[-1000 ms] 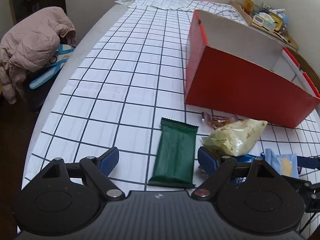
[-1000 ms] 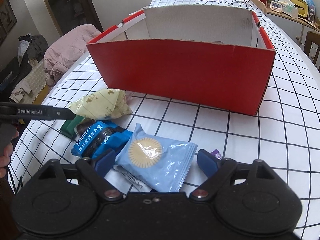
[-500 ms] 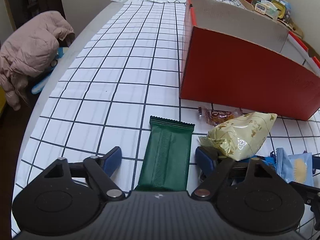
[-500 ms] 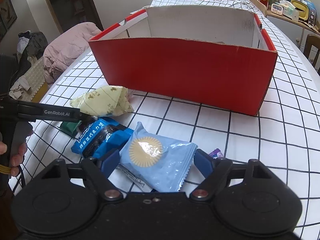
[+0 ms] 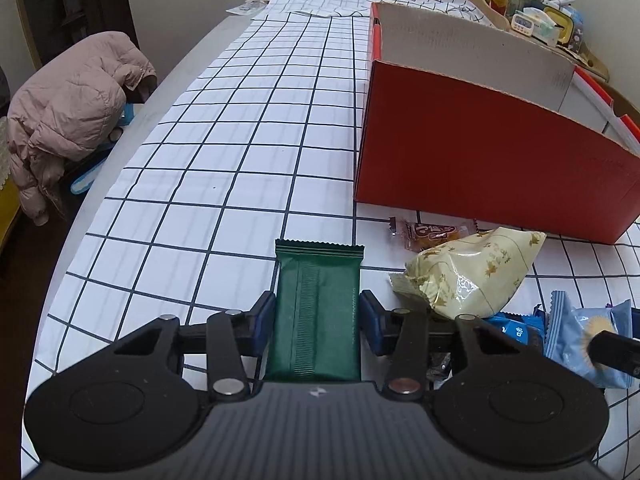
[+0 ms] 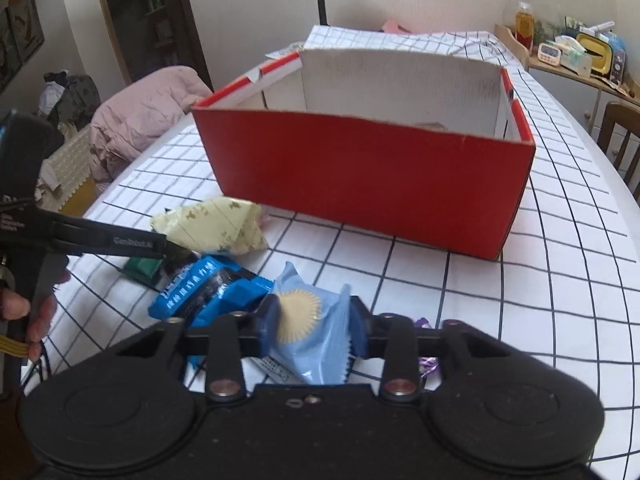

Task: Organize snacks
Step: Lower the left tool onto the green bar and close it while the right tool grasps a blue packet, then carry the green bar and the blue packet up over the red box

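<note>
Between your left pads: your left gripper has just closed onto the green bar, blue pads against both long edges; the bar lies flat on the checked cloth.
Between your right pads: your right gripper has just closed and squeezes the pale blue packet, which buckles between them.
Beside you: a dark blue packet touches the pale blue one; a cream bag lies just past it.
Further off: the red box stands open-topped, with a small orange sweet near its wall.
</note>
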`<action>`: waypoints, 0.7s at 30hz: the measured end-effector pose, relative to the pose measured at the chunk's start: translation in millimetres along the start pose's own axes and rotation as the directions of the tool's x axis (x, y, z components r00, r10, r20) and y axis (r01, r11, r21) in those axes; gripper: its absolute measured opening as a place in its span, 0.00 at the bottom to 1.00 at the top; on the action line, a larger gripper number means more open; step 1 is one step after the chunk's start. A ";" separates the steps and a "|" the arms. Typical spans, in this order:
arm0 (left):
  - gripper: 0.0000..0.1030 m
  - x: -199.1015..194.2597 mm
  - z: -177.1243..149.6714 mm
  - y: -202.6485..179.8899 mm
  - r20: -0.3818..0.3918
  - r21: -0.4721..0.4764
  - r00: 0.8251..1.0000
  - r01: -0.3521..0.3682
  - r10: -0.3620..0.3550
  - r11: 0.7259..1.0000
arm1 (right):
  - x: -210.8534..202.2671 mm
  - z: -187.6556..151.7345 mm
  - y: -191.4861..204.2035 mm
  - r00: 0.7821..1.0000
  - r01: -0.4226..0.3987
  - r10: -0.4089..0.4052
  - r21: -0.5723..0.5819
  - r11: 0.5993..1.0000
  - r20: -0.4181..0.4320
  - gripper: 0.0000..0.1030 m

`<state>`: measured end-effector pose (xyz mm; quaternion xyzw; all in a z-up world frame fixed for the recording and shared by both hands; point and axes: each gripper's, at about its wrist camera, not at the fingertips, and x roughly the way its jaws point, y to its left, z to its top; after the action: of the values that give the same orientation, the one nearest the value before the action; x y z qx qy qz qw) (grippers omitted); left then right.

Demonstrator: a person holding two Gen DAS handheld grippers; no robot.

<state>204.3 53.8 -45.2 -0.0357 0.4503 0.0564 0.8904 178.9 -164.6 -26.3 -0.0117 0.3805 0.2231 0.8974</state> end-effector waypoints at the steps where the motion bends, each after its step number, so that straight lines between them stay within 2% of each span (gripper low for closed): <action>1: 0.43 -0.4 -0.2 0.7 0.000 -0.007 1.000 0.003 -0.003 1.000 | -1.7 0.3 -0.1 1.000 -0.003 0.003 0.003 1.000 0.008 0.21; 3: 0.43 -1.3 -0.5 2.8 -0.001 -0.021 1.000 0.008 -0.008 1.000 | -3.9 0.6 -0.9 1.000 -0.008 0.008 0.004 1.000 0.015 0.10; 4: 0.43 -1.9 -1.0 4.3 -0.001 -0.029 1.000 0.010 -0.010 1.000 | -4.0 0.5 -2.3 1.000 -0.010 0.010 0.013 1.000 0.013 0.00; 12: 0.43 -8.3 -4.1 15.2 0.000 -0.065 1.000 0.022 -0.022 0.998 | -12.8 -3.3 -7.5 0.998 -0.054 0.052 0.053 0.997 0.048 0.00; 21: 0.43 -26.2 -3.0 26.5 0.024 -0.088 0.999 0.045 -0.043 0.995 | -35.7 5.9 -1.7 0.992 -0.071 0.066 0.043 0.997 0.112 0.00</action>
<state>182.9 78.0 -26.2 -0.0845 0.4365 0.0572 0.8939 161.8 -179.0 2.3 0.0348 0.3357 0.2453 0.9088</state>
